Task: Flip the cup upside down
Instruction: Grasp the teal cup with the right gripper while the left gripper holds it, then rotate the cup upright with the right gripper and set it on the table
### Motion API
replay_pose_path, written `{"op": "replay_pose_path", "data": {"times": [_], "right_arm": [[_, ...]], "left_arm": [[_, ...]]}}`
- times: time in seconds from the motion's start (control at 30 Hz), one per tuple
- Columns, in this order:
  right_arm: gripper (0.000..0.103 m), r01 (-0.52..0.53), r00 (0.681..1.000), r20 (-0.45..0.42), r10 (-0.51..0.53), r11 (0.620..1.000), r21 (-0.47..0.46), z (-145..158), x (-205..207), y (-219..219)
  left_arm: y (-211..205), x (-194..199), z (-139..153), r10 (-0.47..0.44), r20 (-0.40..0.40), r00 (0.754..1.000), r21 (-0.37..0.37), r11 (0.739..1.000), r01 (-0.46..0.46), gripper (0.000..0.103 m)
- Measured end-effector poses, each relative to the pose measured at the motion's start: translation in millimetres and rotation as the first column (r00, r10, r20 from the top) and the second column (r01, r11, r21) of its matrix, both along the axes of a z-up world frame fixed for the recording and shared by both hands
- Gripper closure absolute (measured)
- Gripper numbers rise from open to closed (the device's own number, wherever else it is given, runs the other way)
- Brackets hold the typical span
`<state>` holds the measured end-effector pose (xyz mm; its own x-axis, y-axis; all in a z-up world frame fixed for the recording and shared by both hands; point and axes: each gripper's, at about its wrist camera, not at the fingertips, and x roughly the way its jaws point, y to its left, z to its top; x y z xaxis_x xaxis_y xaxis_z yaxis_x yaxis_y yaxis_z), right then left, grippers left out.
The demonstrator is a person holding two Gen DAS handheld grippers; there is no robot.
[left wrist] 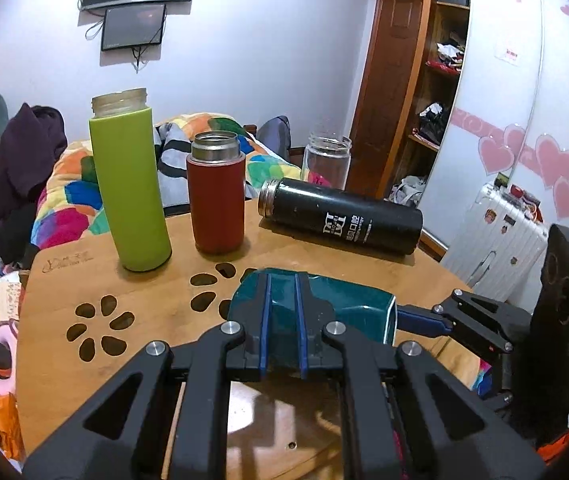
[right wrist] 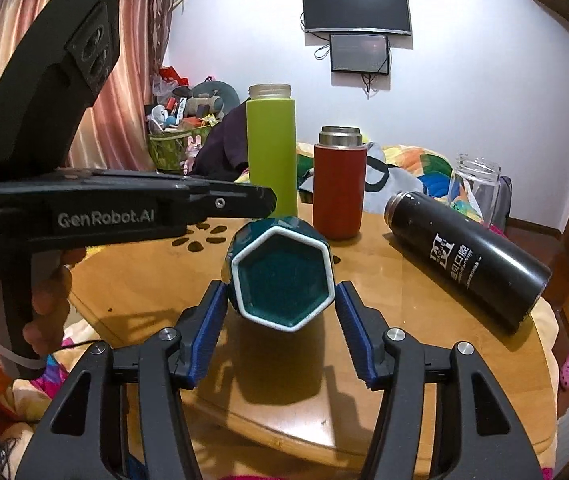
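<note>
Mid-flip: our left gripper point(left wrist: 283, 320) is clamped on the teal hexagonal cup point(right wrist: 280, 276), held on its side above the wooden table point(right wrist: 424, 320), w/ right gripper point(right wrist: 280, 334) spread either side, not touching; next we prob. need to close right & rotate mouth-down.

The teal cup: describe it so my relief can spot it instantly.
On the round wooden table, in front of the upright green bottle and red flask, the teal cup lies sideways in the left tool. Alone here, it is hexagonal, with a white rim.
</note>
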<state>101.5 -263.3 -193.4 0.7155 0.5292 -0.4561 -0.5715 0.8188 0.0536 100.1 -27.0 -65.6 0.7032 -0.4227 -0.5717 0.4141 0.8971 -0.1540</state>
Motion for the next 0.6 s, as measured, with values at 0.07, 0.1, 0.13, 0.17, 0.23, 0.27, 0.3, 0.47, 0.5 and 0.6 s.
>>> {"op": "replay_pose_path", "data": {"times": [0.07,0.1,0.13,0.17,0.23,0.27,0.3,0.47,0.5,0.6], "right_arm": [[0.051,-0.004,1.0,-0.004,0.004,1.0,0.008,2,4,1],[0.051,-0.005,1.0,-0.005,0.005,1.0,0.011,4,7,2],[0.051,-0.006,1.0,-0.006,0.006,1.0,0.012,5,9,4],[0.051,-0.008,1.0,-0.004,0.008,1.0,0.012,6,11,6],[0.051,-0.01,1.0,0.0,0.01,1.0,0.008,6,13,8],[0.051,-0.011,1.0,0.002,0.011,1.0,0.005,7,15,11],[0.051,-0.012,1.0,0.004,0.012,1.0,0.002,7,17,13],[0.051,-0.011,1.0,0.008,0.011,1.0,-0.018,9,31,26],[0.052,-0.008,1.0,0.004,0.008,1.0,-0.025,9,35,30],[0.053,0.004,1.0,0.003,-0.004,1.0,-0.026,6,41,32]], "left_arm": [[0,3,0,0.003,0.001,1.0,-0.002,1.0,-0.003,0.093],[1,6,0,0.004,0.005,1.0,0.0,1.0,-0.004,0.093],[1,7,0,0.006,0.006,1.0,0.001,1.0,-0.006,0.093],[2,9,0,0.008,0.006,1.0,0.0,1.0,-0.008,0.093],[6,14,0,0.007,0.002,1.0,-0.015,1.0,-0.007,0.093],[8,17,-1,0.008,-0.002,1.0,-0.023,1.0,-0.008,0.094],[11,21,-1,0.009,-0.008,1.0,-0.034,0.999,-0.009,0.095],[23,34,-7,0.029,-0.021,0.999,-0.058,0.998,-0.03,0.098],[25,35,-8,0.031,-0.022,0.999,-0.062,0.998,-0.033,0.1],[32,41,-11,0.036,-0.024,0.999,-0.077,0.996,-0.038,0.101]]}}
